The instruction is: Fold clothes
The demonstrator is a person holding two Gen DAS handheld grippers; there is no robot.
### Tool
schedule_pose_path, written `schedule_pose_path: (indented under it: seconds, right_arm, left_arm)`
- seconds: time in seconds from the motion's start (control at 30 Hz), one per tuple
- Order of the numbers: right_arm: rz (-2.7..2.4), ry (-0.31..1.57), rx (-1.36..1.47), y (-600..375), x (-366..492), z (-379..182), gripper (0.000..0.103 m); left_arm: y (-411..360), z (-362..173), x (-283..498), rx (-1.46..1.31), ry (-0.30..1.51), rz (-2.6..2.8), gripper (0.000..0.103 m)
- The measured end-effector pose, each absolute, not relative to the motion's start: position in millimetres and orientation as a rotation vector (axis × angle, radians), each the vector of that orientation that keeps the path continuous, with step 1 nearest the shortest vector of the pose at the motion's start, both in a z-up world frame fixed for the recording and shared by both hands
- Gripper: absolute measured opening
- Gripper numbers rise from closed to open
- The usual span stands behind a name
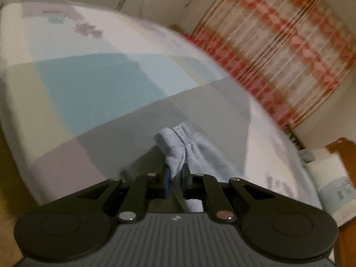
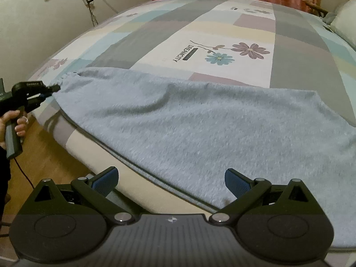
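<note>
A light blue fleecy garment [image 2: 200,129] lies spread across the near part of the bed, reaching over its front edge. My left gripper [image 1: 176,178] is shut on a bunched corner of the garment [image 1: 175,153], which stands up between its pads. In the right wrist view that same left gripper [image 2: 53,87] pinches the garment's far left corner, with a person's hand [image 2: 13,120] on its handle. My right gripper [image 2: 170,182] hangs open above the garment's near edge, with nothing between its blue pads [image 2: 235,181].
The bed [image 2: 222,33] wears a patchwork sheet with flower prints and the word DREAMCITY. A red patterned curtain [image 1: 278,49] hangs behind it. Wooden floor [image 2: 42,153] runs along the left. Folded bedding [image 1: 329,182] sits at the right. Cables [image 2: 89,2] hang on the wall.
</note>
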State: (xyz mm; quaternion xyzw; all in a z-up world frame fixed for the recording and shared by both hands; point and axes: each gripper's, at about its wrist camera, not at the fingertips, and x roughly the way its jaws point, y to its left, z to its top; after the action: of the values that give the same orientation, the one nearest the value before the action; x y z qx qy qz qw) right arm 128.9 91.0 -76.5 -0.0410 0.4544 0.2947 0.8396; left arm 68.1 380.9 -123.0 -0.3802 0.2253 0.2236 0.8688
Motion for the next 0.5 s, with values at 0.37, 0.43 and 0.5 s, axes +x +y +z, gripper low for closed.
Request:
schedule_pose_path:
  seconds: [0.37, 0.43, 0.5]
  right_arm:
    - [0.605, 0.919, -0.072, 77.5, 134.3, -71.4, 0.103]
    - [0.606, 0.897, -0.062, 74.3, 136.0, -70.1, 0.103]
    - [0.616, 0.870, -0.066, 72.7, 138.2, -68.6, 0.100]
  left_arm:
    - [371.0, -119.3, 60.6, -0.700, 0.553, 0.503, 0.024]
    - [358.2, -107.2, 66.9, -0.621, 0.553, 0.473, 0.026]
    - [345.4, -95.0, 73.2, -0.542, 0.552, 0.443, 0.030]
